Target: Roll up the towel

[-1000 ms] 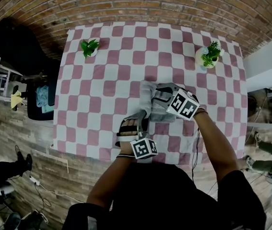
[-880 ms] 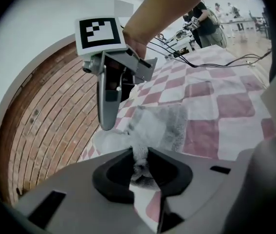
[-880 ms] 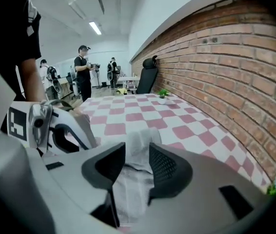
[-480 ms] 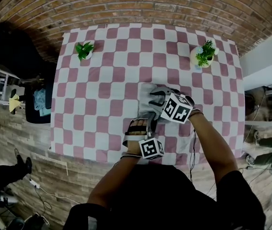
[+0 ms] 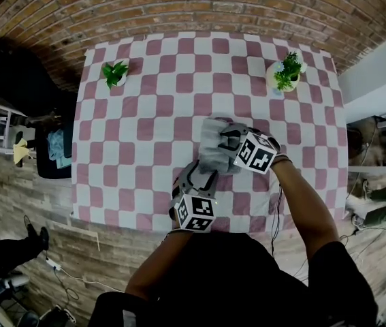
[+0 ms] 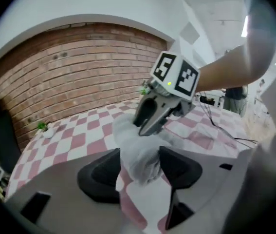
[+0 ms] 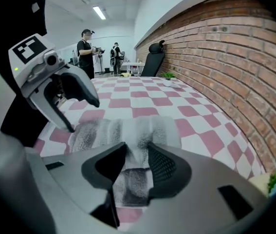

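- L claw (image 6: 139, 164): jaws just been opening, approx. half wide; rolled end of towel (image 6: 134, 147) fills the gap, touching both pads.
- R claw (image 7: 137, 161): narrow, pinching towel's flat edge.
- Towel lies mid-tabletop (image 5: 145, 114), towards the person's side.

The towel (image 5: 211, 144) lies on the table (image 5: 145, 114) toward its near edge, left plant (image 5: 114, 72) and right plant (image 5: 286, 72) at far corners
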The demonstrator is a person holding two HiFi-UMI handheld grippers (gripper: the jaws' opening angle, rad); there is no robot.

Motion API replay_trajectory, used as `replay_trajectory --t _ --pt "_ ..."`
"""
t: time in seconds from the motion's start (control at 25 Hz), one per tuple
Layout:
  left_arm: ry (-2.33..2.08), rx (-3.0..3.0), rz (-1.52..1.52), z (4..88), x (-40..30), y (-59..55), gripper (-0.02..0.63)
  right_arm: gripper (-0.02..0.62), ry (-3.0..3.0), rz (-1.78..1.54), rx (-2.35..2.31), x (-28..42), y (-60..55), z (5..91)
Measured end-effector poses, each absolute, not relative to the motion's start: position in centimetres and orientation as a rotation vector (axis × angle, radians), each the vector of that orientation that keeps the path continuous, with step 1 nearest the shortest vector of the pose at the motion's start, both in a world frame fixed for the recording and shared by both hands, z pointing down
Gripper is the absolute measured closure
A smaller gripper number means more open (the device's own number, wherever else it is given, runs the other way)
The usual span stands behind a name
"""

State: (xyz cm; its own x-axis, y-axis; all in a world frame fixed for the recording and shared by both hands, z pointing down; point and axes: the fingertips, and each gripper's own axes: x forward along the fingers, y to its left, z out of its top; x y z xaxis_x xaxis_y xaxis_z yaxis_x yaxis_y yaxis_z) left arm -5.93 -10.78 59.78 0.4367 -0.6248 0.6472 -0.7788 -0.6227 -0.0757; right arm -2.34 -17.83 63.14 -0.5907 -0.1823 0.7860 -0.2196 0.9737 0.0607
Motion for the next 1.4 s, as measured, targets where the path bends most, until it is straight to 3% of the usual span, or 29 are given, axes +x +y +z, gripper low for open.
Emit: replay_trajectory --t 0.28,0.48,0.6,0.72,0.84,0.92,1.12,1.4 --pt "-1.086 2.165 0.597 62.9 -6.8 -12.5 0.259 0.449 -2.203 0.053 0.301 -1.3 -17.5 63.8" --pt "-1.009 1.856 0.191 62.8 -7.0 -13.0 0.253 0.449 -2.205 0.052 0.308 -1.0 -17.3 64.2" --pt "-1.007 1.759 0.109 63.6 -7.7 -13.4 0.249 0.449 -2.206 0.056 0.306 -0.9 -17.3 64.2" --pt "-0.962 1.732 0.143 64.8 -7.0 -13.0 0.281 0.449 -2.21 0.06 0.314 -0.7 -17.3 64.3" --pt "-0.942 1.753 0.167 65.0 -5.9 -12.9 0.41 0.449 -2.209 0.056 0.328 -0.5 -17.2 64.2" --pt "-0.99 1.816 0.245 64.7 -5.7 -13.0 0.451 0.449 -2.198 0.039 0.334 -0.3 -17.0 64.1" --pt "-1.135 2.162 0.659 62.5 -3.8 -12.9 0.465 0.448 -2.138 -0.026 0.331 1.1 -16.0 64.4" --pt "-1.091 2.6 1.0 59.4 2.4 -11.3 0.408 0.435 -2.118 0.11 0.42 6.1 -14.7 64.5"
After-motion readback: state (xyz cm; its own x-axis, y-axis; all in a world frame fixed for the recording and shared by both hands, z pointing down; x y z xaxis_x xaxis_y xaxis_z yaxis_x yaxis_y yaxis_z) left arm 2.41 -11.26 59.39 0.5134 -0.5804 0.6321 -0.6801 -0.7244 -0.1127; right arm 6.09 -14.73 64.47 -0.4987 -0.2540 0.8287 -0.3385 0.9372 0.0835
